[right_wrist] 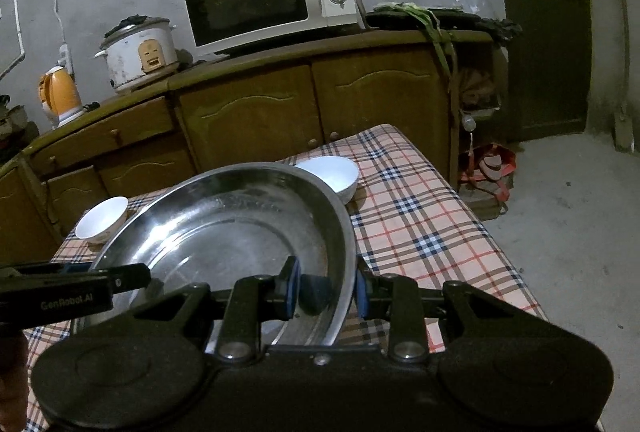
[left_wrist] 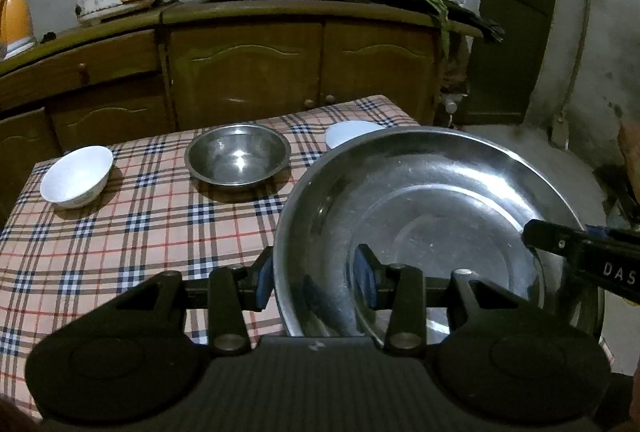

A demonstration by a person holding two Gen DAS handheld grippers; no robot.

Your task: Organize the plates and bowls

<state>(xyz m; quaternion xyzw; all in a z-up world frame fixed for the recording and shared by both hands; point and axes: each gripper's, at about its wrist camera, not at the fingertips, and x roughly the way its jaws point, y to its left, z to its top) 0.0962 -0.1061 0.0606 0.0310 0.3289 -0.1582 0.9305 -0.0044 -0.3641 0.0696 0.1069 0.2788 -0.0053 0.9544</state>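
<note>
**Ana:** Two grippers share the biggest piece, the wide steel pan (left_wrist: 424, 216). It fills the lower right of the left wrist view and looks raised off the checked tablecloth (left_wrist: 120, 232). The left gripper (left_wrist: 316, 282) has its blue pads narrowed onto the near-left rim, one pad outside the wall and one inside.

**Ben:** And the right gripper (right_wrist: 326, 292)?

**Ana:** Same hold on the opposite side: pads pinching the rim at the lower centre of the right wrist view. Thin stiff metal, I'd guess fairly light, but polished and slick, so a rim pinch could slip if the pan tilts. Two opposite rim holds suit it.

**Ben:** Next down?

**Ana:** The steel bowl (left_wrist: 238, 155), centre of the left view, standing on the cloth well apart from the pan. Rigid, won't break; take it by the rim too.

**Ben:** The white ones?

**Ana:** One white bowl (left_wrist: 76, 175) at the left edge of the table, another white bowl (right_wrist: 332, 173) just behind the pan's far rim. Likely ceramic, so smooth and chippable; grip the lip gently.
</note>
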